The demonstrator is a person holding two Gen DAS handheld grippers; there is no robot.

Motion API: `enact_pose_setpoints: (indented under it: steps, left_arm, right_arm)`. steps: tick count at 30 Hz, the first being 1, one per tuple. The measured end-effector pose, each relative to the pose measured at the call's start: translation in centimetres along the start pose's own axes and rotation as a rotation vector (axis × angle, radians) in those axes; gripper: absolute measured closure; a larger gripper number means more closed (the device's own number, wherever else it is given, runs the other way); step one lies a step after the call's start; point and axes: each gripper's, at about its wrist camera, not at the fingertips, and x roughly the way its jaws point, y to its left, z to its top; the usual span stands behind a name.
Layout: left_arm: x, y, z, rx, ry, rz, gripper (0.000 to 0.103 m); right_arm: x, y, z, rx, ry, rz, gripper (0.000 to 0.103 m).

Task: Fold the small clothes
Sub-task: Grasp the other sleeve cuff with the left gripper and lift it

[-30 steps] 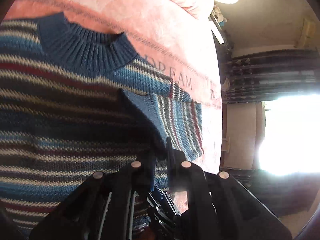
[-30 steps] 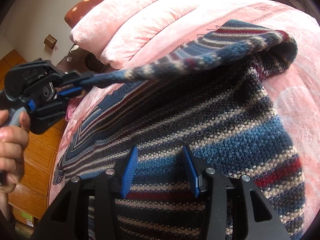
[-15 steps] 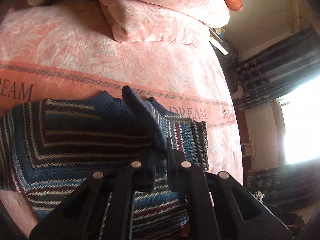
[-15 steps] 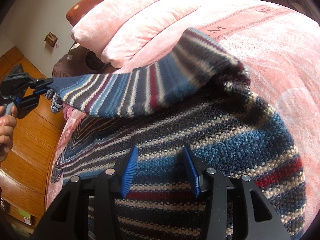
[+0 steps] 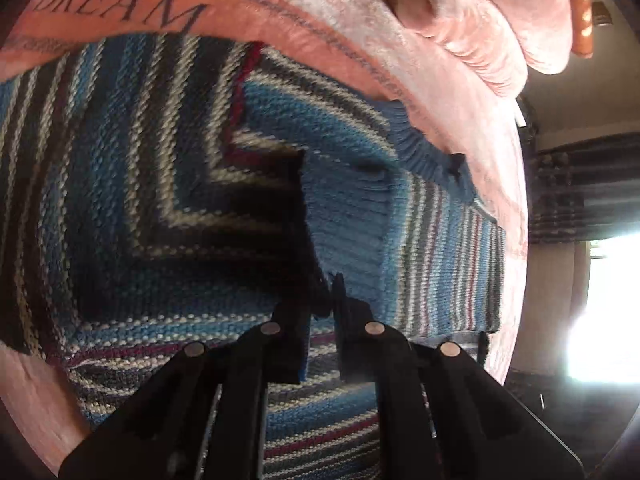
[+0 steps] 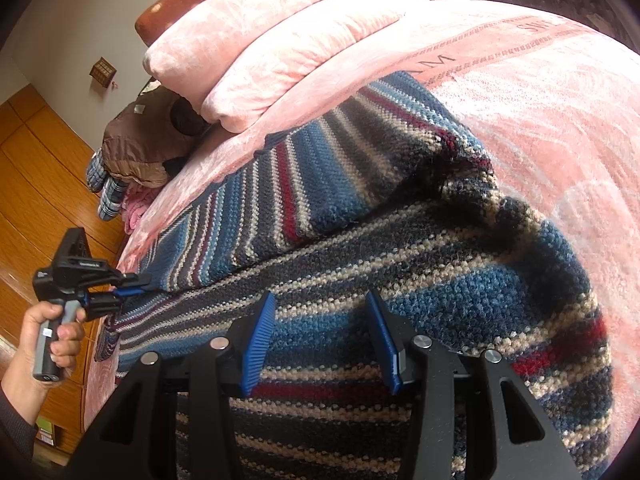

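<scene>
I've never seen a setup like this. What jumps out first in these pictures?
A striped knit sweater sprawls across a pink bedspread, one sleeve folded over its body. The left gripper pinches the sleeve's cuff at the bed's edge; the right gripper hovers open above the stripes.

pink bedspread [image 6: 560, 120], pillows [image 6: 280, 40], wooden floor [image 6: 40, 184]
</scene>
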Motion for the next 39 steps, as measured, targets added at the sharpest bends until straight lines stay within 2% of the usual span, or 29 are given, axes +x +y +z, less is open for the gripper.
enact_pose_setpoints:
  steps: [2, 3, 4, 5, 8, 9, 11, 12, 13, 15, 17, 18, 19, 21, 23, 26, 30, 34, 39]
  left_arm:
    - [-0.9, 0.5, -0.8, -0.030, -0.054, 0.073, 0.084]
    - [-1.9, 0.1, -1.3, -0.023, -0.098, 0.068, 0.078]
    - [-2.9, -0.6, -1.9, -0.009, -0.139, 0.044, 0.070]
    - [-3.7, -1.4, -2.3, 0.006, -0.175, -0.001, 0.067]
    - [-3.4, -3.5, -2.5, 0.051, -0.186, -0.129, 0.057]
    - [-2.6, -3.8, -2.3, 0.047, -0.168, -0.148, 0.057]
    - [-0.4, -3.6, -1.8, 0.014, -0.136, -0.133, 0.058]
    - [0.5, -3.0, -1.7, 0.000, -0.129, -0.095, 0.062]
    - [0.9, -2.4, -1.6, -0.012, -0.131, -0.078, 0.072]
    - [0.6, -1.1, -1.7, -0.039, -0.128, -0.095, 0.079]
    - [-1.5, 0.2, -2.4, -0.045, -0.156, -0.097, 0.065]
    - [-2.9, 1.1, -2.7, -0.046, -0.179, -0.085, 0.048]
    - [-4.8, 2.2, -3.2, -0.051, -0.217, -0.084, 0.039]
    - [-9.4, 5.7, -4.0, -0.074, -0.302, -0.116, 0.033]
    - [-14.1, 10.0, -5.2, -0.127, -0.401, -0.109, 0.026]
    - [-20.6, 17.9, -7.2, -0.259, -0.538, -0.071, 0.024]
    - [-26.7, 27.3, -9.7, -0.442, -0.676, -0.021, 0.024]
    - [-28.1, 33.6, -9.5, -0.570, -0.713, -0.021, 0.024]
    - [-26.0, 37.9, -6.9, -0.639, -0.693, -0.062, 0.024]
  right_arm:
    - [0.0, 0.0, 0.0, 0.000, 0.000, 0.000, 0.056]
    - [0.0, 0.0, 0.0, 0.001, 0.000, -0.001, 0.056]
    - [0.0, 0.0, 0.0, 0.002, -0.001, 0.000, 0.055]
    - [0.0, 0.1, 0.0, 0.001, -0.002, -0.001, 0.054]
    - [0.1, 0.4, -0.2, -0.009, -0.004, -0.003, 0.053]
    - [0.1, 0.4, -0.1, -0.010, -0.003, -0.002, 0.053]
    - [0.1, 0.3, -0.1, -0.014, -0.002, -0.001, 0.053]
    - [0.1, 0.3, -0.1, -0.016, -0.002, 0.000, 0.053]
    - [0.1, 0.2, -0.1, -0.019, -0.001, 0.000, 0.054]
    - [0.0, 0.1, -0.2, -0.029, 0.000, 0.000, 0.054]
    - [-0.1, 0.1, -0.2, -0.031, 0.001, -0.002, 0.054]
    - [-0.1, 0.2, -0.2, -0.034, 0.001, -0.005, 0.054]
    - [-0.1, 0.3, -0.3, -0.040, -0.001, -0.009, 0.053]
    - [-0.1, 0.6, -0.4, -0.053, -0.002, -0.016, 0.053]
    - [0.0, 0.8, -0.5, -0.064, -0.004, -0.025, 0.052]
    - [0.0, 1.0, -0.7, -0.081, -0.012, -0.043, 0.052]
    - [0.3, 1.4, -1.1, -0.114, -0.021, -0.070, 0.051]
    - [0.5, 1.8, -1.5, -0.145, -0.034, -0.095, 0.051]
    - [0.8, 2.1, -1.8, -0.170, -0.043, -0.122, 0.050]
